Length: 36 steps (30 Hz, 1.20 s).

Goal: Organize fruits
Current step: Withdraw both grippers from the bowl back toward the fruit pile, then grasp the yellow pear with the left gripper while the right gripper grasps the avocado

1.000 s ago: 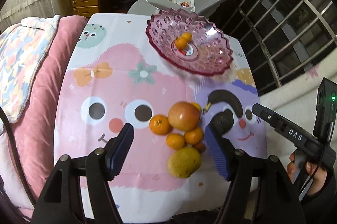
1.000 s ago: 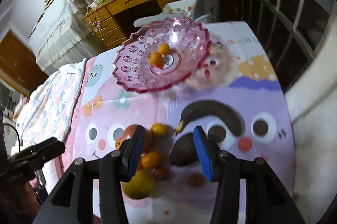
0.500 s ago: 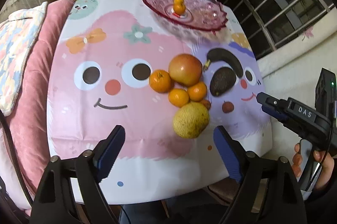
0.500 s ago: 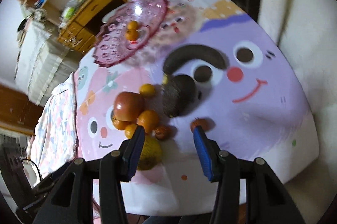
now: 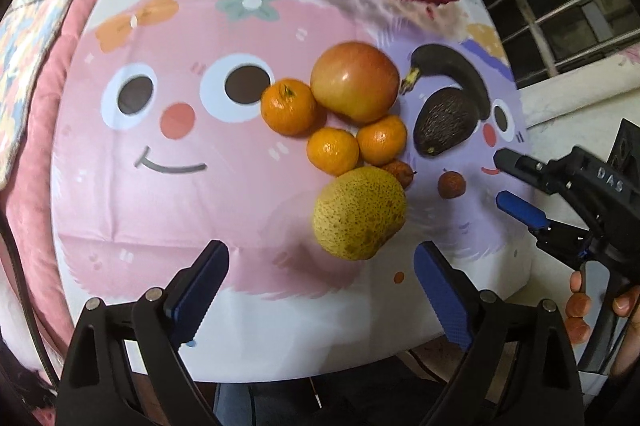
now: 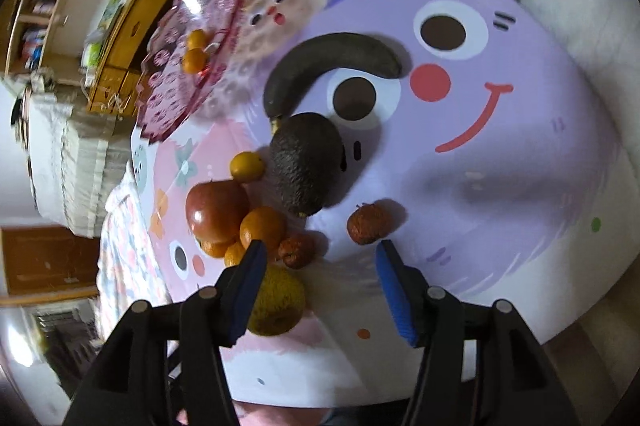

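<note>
Both my grippers, left (image 5: 316, 280) and right (image 6: 318, 286), just opened, nothing held, over the table's (image 5: 120, 193) fruit; that pear (image 5: 359, 212) looks heavy, bruisable, so I'd grab its belly.

Fruit cluster (image 5: 352, 145) blocks centre; tablecloth (image 5: 160, 218) left clear

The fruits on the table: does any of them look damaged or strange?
Yes. The banana, lying beside the avocado, is almost entirely black, which suggests it is overripe. The yellow pear at the near end of the pile has many brown speckles. The other fruits look normal.
</note>
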Each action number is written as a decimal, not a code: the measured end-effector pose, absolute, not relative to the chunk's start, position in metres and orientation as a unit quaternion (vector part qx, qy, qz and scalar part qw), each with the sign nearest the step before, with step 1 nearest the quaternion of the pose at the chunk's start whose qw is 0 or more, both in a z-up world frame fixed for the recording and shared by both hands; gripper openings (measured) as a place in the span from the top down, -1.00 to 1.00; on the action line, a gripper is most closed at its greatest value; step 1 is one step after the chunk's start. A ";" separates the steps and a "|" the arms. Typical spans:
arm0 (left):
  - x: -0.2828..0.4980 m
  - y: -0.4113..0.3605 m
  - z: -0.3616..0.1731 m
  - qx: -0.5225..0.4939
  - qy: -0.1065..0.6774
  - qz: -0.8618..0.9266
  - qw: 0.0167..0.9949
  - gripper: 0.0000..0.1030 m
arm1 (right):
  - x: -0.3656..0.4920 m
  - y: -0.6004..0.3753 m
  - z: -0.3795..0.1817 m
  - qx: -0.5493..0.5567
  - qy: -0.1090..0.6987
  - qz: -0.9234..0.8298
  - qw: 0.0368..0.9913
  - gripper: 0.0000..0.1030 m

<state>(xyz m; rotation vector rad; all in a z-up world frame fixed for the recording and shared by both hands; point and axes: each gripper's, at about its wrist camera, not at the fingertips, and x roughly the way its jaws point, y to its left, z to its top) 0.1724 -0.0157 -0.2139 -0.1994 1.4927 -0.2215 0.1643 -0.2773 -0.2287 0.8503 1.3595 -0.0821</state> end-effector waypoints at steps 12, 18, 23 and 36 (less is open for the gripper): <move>0.187 -0.043 -0.262 -0.149 0.722 -0.035 0.675 -0.81 | 0.215 -0.290 -0.265 0.391 0.649 -0.019 0.653 -0.18; 0.192 -0.051 -0.277 -0.167 0.731 -0.011 0.661 -0.81 | 0.241 -0.286 -0.274 0.369 0.667 0.012 0.647 -0.19; 0.198 -0.052 -0.286 -0.178 0.734 0.003 0.655 -0.81 | 0.259 -0.274 -0.278 0.343 0.676 0.036 0.651 -0.19; 0.198 -0.047 -0.299 -0.187 0.739 0.014 0.647 -0.45 | 0.281 -0.251 -0.287 0.298 0.697 0.071 0.648 -0.18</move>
